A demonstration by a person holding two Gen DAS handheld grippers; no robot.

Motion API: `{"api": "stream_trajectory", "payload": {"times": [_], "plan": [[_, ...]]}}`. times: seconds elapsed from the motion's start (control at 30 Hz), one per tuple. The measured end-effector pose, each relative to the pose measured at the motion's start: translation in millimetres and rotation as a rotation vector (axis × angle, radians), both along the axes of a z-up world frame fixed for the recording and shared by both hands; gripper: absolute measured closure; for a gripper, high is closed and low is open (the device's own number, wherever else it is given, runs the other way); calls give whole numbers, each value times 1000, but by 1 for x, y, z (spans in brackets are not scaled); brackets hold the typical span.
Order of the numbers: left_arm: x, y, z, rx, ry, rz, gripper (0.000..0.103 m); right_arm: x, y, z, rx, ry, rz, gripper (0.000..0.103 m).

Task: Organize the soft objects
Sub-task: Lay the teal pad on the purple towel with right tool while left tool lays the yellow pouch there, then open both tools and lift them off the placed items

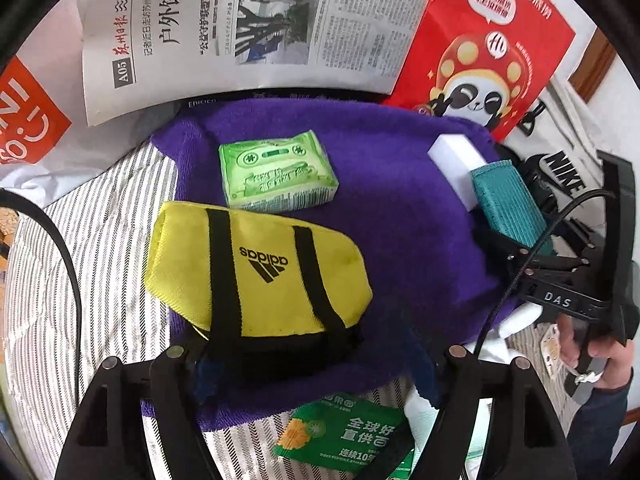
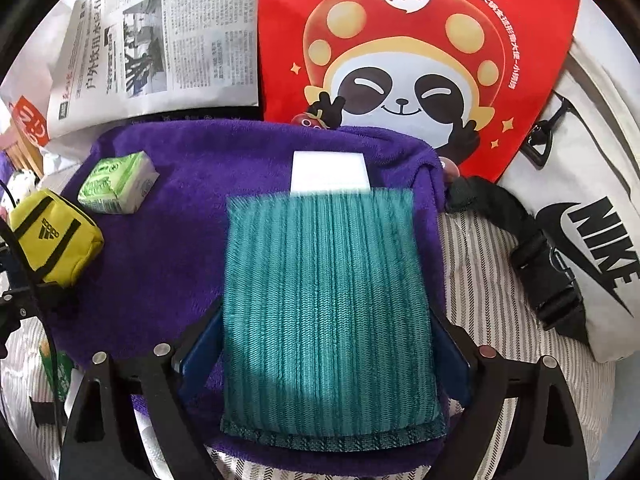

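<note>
On the folded purple terry towel [image 2: 168, 248] sit a yellow fabric pouch with black straps [image 1: 256, 272], a green tissue packet [image 1: 276, 174], a white foam block [image 2: 330, 172] and a teal ribbed knit cloth [image 2: 328, 308]. My left gripper [image 1: 316, 364] stands spread at the towel's near edge, the pouch's end between its fingers, unpinched. My right gripper [image 2: 326, 354] brackets the teal cloth, fingers wide beside its edges.
</note>
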State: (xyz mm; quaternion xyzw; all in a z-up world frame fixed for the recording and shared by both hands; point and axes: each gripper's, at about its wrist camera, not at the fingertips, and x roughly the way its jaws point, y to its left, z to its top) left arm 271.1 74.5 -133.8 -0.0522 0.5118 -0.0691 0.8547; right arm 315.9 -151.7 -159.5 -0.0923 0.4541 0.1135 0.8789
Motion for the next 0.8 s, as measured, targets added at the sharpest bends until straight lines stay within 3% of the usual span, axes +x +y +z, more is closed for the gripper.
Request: {"api": "stream_trajectory", "payload": {"times": [0.1,0.27,0.5,0.63,0.8], "plan": [[-2,-3,-3,57,20,12,28,0,3,2,-22,-3,0,12],[-10,-4,1,62,13,13,28,-8,6,17,-20,-23,-5,12],[-14,0,6,-45,31,4,28,-17,-3,31,3,-30,-20,12],[-24,-1,11,-32,30,3,28,-21,-14,42,26,-35,-23,12],[-47,13,23,-71,-10,25,28,-23,-16,42,16,-37,-26,12]]}}
